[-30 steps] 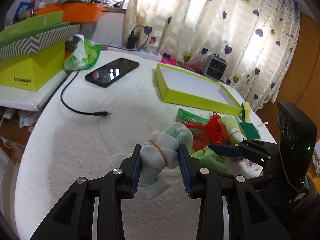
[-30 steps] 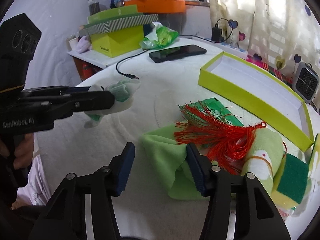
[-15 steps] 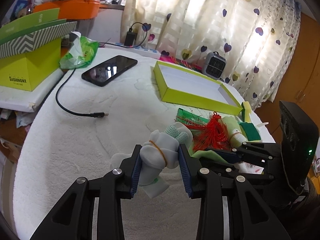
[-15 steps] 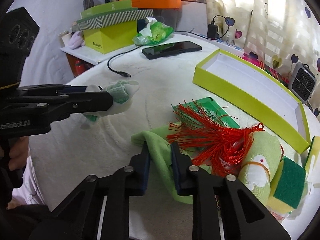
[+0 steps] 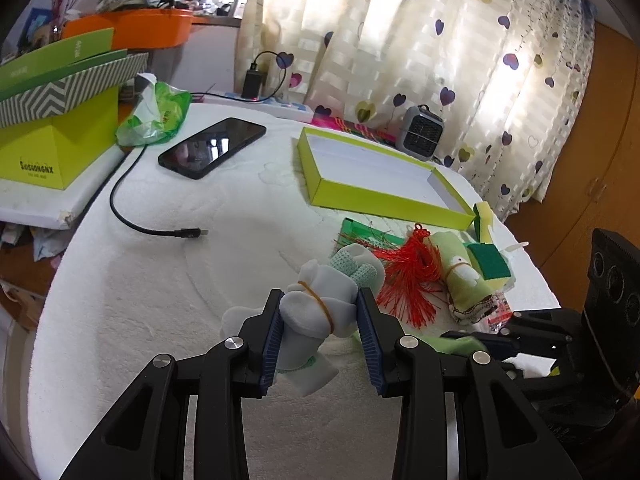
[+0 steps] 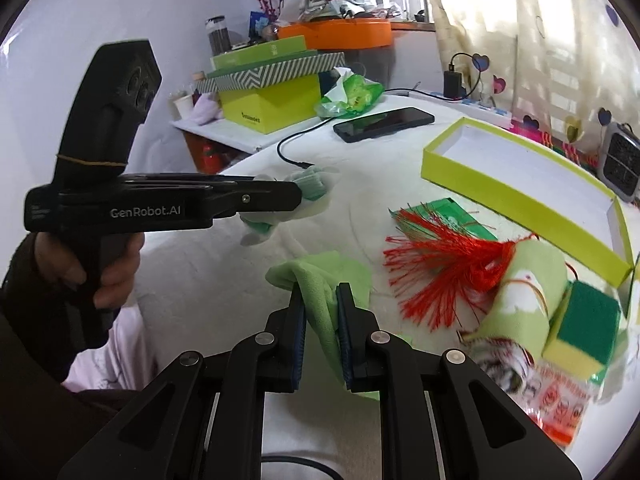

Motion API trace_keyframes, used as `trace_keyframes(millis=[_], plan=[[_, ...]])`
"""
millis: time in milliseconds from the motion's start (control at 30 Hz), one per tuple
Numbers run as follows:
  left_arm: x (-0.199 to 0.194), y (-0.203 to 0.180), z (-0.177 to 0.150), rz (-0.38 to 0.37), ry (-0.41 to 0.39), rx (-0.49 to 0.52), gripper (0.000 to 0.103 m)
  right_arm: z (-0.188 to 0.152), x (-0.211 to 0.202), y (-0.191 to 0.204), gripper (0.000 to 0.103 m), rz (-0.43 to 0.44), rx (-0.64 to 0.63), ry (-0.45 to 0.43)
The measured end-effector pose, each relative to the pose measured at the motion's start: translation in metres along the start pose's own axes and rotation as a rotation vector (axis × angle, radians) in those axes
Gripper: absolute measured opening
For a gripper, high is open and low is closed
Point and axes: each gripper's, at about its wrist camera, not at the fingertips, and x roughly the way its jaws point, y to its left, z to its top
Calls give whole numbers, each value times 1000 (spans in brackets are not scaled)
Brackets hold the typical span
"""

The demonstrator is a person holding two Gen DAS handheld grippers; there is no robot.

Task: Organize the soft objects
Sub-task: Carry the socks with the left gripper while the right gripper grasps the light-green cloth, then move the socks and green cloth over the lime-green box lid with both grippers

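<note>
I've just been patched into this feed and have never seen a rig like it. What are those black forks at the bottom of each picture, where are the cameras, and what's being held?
There is no robot: a person holds a two-finger gripper in each hand, and each carries a fisheye camera looking along its fingers.

In the left wrist view, the left gripper is shut on a bundle of pale socks tied with a rubber band.

In the right wrist view, the right gripper has just closed on a light green cloth. At left there, the person's hand grips the other tool.

On the white fleece-covered table lie an open lime-green box, a red tassel, a rolled green towel, a green-and-yellow sponge, a phone and a black cable.
</note>
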Motion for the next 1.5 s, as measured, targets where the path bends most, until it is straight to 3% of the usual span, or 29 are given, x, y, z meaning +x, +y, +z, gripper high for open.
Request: trace_keyframes(millis=[200,667,967,1500], plan=[[-2,-8,7,9,-5,21,34,6,-25,-12,15,21,77,-81],[1,-31,37,59,-19,81,34,27,-59,-47,15,-118,133,-170],[16,-48,71,55,-28,122,34,42,-75,-80,15,-222,172,-197],[78,-78,133,-21,1,173,34,80,-74,-163,15,-344,262,-179]])
